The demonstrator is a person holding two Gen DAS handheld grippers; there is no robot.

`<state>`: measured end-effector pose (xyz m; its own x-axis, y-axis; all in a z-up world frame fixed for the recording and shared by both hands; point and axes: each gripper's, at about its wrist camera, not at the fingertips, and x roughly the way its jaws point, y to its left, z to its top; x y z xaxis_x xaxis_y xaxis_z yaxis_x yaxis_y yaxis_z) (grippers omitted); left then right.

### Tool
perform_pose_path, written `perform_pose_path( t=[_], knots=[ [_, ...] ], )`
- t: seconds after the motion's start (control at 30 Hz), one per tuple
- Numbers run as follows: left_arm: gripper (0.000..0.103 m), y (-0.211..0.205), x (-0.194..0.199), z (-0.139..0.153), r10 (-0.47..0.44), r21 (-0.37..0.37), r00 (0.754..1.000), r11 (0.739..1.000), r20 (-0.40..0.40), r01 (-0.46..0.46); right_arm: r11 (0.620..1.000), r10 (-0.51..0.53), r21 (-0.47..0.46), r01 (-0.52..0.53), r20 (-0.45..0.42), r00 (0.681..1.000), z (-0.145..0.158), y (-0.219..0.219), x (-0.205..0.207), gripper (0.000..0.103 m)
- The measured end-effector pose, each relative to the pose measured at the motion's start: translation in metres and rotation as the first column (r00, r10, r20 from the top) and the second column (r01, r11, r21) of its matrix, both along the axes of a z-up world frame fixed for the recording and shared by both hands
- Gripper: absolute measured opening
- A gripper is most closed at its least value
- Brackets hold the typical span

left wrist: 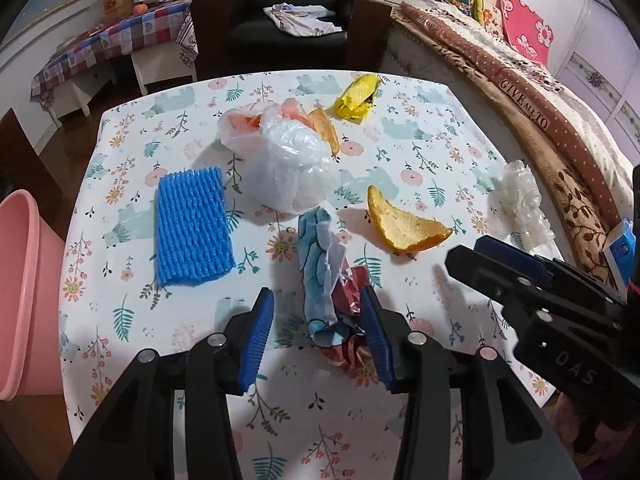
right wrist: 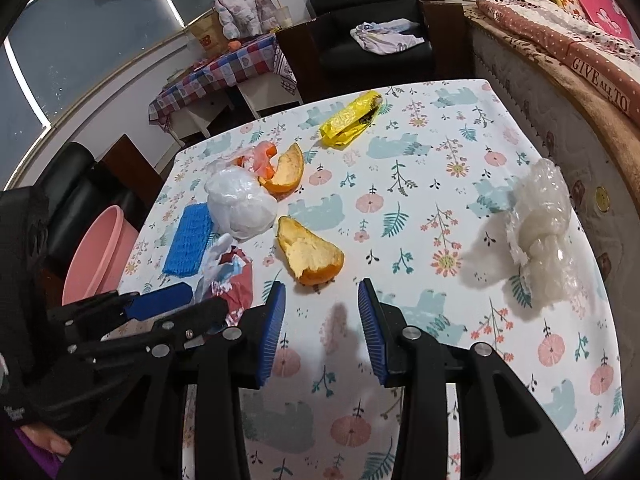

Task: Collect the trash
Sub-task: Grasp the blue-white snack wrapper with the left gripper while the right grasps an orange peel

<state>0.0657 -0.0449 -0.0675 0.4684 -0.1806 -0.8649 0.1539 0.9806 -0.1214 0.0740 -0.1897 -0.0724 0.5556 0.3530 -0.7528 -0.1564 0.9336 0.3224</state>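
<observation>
Nothing looks collected yet, as far as I can judge: the table (left wrist: 400, 420) with its flowered cloth is strewn with trash, and the pink bin (left wrist: 24, 280) waits beside its left edge, what I can see of its inside bare. Biggest is the white plastic bag (left wrist: 288, 164) in the middle, then the blue foam net (left wrist: 192, 228) lying flat near the bin side. A wad of clear wrap (right wrist: 540, 236) sits near the right edge, well apart from the rest. Two orange peels remain, one (left wrist: 404, 228) close to me, one (left wrist: 326, 128) touching the bag, and a yellow wrapper (left wrist: 356, 98) at the far side.

My left gripper (left wrist: 318, 336) hangs over the crumpled blue-and-red wrapper (left wrist: 324, 280), jaws spread apart with the wrapper between them, not pinched. My right gripper (right wrist: 322, 328) hovers over bare cloth, jaws apart and empty. The right gripper crowds the left one's side; otherwise nothing blocks the grab.
</observation>
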Motion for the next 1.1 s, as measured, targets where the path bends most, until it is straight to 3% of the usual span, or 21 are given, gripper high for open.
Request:
perform_pose_path(
  t=[0.27, 0.37, 0.47, 0.6, 0.63, 0.77, 1.1],
  knots=[
    [0.044, -0.009, 0.001, -0.003, -0.011, 0.021, 1.000, 1.000, 0.004, 0.011, 0.999, 0.003, -0.035, -0.004, -0.020, 1.000, -0.010, 0.006, 0.018, 0.039],
    [0.026, -0.013, -0.001, -0.002, -0.028, 0.025, 1.000, 0.999, 0.015, 0.027, 0.999, 0.008, -0.035, -0.009, -0.027, 1.000, -0.013, 0.009, 0.021, 0.039],
    [0.015, -0.015, -0.002, -0.001, -0.029, 0.048, 0.999, 0.998, 0.032, 0.028, 0.999, 0.011, -0.038, -0.012, -0.022, 1.000, -0.014, 0.011, 0.023, 0.039],
    [0.013, -0.012, -0.004, -0.001, -0.026, 0.039, 0.999, 0.999, 0.033, 0.025, 0.999, 0.020, -0.035, -0.021, -0.023, 1.000, -0.015, 0.015, 0.025, 0.037],
    [0.013, -0.012, -0.005, 0.000, -0.025, 0.039, 0.999, 0.999, 0.035, 0.023, 0.999, 0.022, -0.035, -0.023, -0.022, 1.000, -0.015, 0.016, 0.025, 0.027],
    [0.012, -0.007, -0.009, 0.003, -0.021, 0.027, 0.999, 0.999, 0.046, 0.019, 0.999, 0.024, -0.040, -0.025, -0.016, 1.000, -0.014, 0.017, 0.022, 0.019],
    [0.012, 0.011, -0.022, 0.020, 0.000, 0.002, 0.996, 1.000, 0.093, -0.001, 1.000, -0.001, -0.010, 0.002, 0.035, 0.999, 0.009, 0.010, 0.006, 0.016]
  ],
)
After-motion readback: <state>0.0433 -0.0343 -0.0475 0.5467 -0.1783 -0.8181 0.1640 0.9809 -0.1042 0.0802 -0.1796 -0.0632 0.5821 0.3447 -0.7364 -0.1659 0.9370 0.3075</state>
